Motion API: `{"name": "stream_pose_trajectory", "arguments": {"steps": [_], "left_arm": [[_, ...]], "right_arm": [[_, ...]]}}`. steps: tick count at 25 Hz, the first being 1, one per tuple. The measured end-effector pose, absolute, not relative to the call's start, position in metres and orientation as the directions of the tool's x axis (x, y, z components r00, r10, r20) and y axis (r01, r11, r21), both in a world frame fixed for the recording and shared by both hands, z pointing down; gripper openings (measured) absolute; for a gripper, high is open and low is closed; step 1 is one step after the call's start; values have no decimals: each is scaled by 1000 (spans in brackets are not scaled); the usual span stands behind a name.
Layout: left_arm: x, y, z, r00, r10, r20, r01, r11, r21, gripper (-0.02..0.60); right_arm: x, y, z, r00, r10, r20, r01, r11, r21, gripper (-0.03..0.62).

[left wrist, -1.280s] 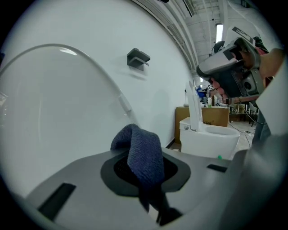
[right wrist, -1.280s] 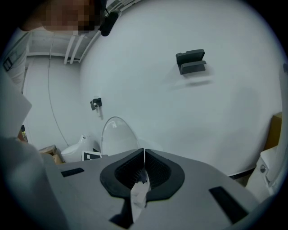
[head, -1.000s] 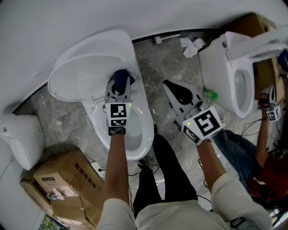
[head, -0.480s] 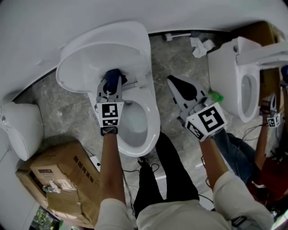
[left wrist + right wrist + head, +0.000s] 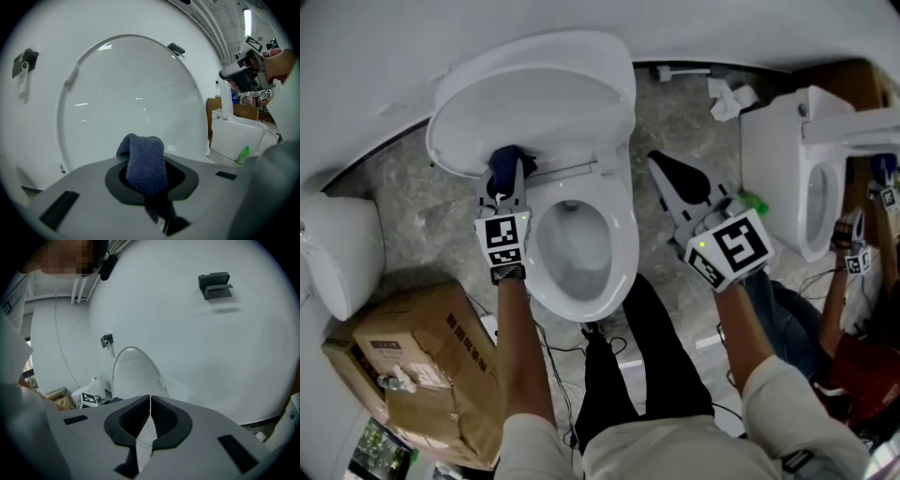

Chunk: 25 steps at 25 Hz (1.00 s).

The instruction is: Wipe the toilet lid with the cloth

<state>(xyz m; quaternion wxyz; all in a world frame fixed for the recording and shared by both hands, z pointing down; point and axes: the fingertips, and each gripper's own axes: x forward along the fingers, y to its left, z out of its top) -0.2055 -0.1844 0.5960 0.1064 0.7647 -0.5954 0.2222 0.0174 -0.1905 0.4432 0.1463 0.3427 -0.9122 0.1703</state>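
Left tongs (image 5: pixel 508 183): clamped on the cloth (image 5: pixel 143 164); a fold of dark blue ribbed fabric stands up out of the pads and past the tips, so fabric rather than plastic would meet the surface.

Right tongs (image 5: pixel 150 420): jaws together, nothing between them; held out over the floor (image 5: pixel 450 234) between the two toilets, well apart from the lid; judged idle and kept clear of the wiping arm.

Toilet lid (image 5: pixel 534 103): raised and leaning back towards the white wall, inner face turned to the person; this accounts for the left tongs pointing forward at it with only a slight downward tilt.

Cloth against lid: the cloth sits at the lower left of the inner face, near the hinge; it appears to be at the surface, but actual contact cannot be confirmed from either view.

Seat and bowl (image 5: pixel 623 234): seat down and bowl open, just beside the left tongs on their right; neither tongs nor cloth is in the bowl.

Surroundings: a second toilet (image 5: pixel 778 159) at the right with a green bottle (image 5: pixel 757 201) at its foot; a cardboard box (image 5: pixel 412 366) on the floor at the left; none near the working area.

Assessment: wiping judged under way on the lid's lower edge; the broad upper face lies beyond the cloth.
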Motion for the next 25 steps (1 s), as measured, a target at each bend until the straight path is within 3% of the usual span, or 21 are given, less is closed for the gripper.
{"name": "stream_pose_trajectory", "arguments": {"steps": [8, 15, 25], "left_arm": [[-234, -172, 611, 230, -840, 491, -925, -346, -158, 54], [-267, -157, 635, 155, -831, 533, -952, -269, -142, 54], [-236, -162, 677, 131, -758, 638, -956, -267, -120, 54]], "right_arm": [[11, -186, 445, -729, -560, 394, -665, 715, -215, 29], [15, -186, 452, -719, -560, 411, -675, 703, -223, 29], [38, -182, 463, -704, -572, 421, -693, 683, -231, 29]]}}
